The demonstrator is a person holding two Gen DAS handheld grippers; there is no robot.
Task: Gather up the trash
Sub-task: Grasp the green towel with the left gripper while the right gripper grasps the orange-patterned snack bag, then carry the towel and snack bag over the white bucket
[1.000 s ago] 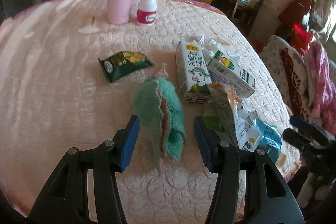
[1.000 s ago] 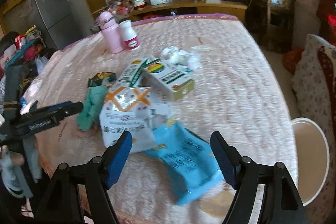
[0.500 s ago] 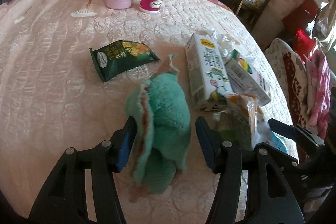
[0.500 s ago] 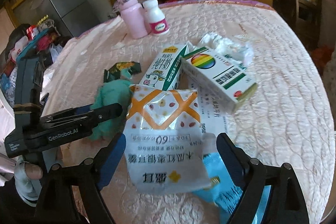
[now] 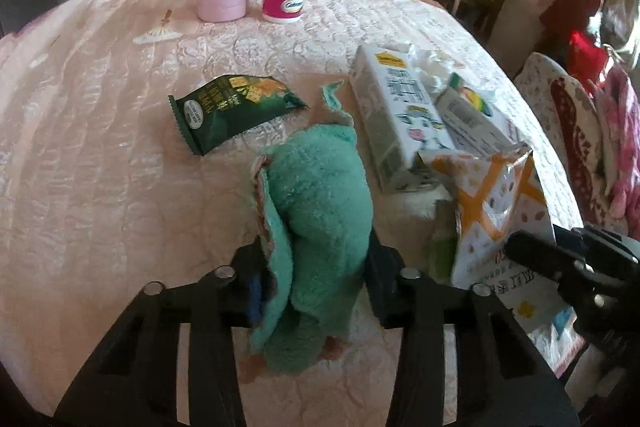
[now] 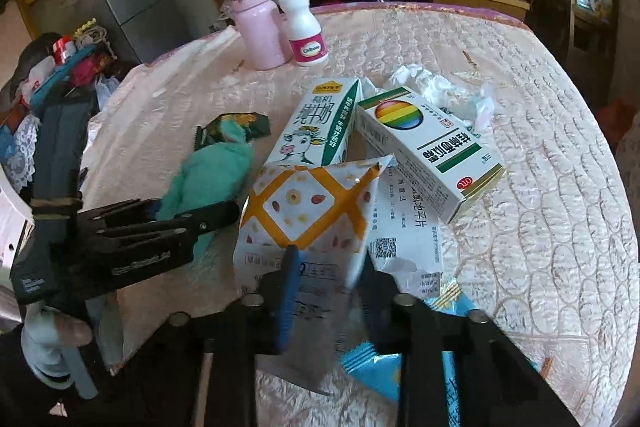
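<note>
Clamping both tools now — your left tool (image 5: 314, 291) is squeezing the green cloth (image 5: 320, 211), your right tool (image 6: 326, 291) is pinching the orange-patterned bag (image 6: 308, 219), both on the pink tabletop (image 5: 100, 147).

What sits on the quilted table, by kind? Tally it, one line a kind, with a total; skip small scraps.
Bottles: 2, pink bottle, white pill bottle
Boxes: 2, milk carton, medicine box
Packets: 3, green snack packet, orange-patterned pouch, blue packet
Cloths: 1, teal cloth
Tissues: 1, crumpled tissue
Papers: 1, printed leaflet
Total: 10
</note>
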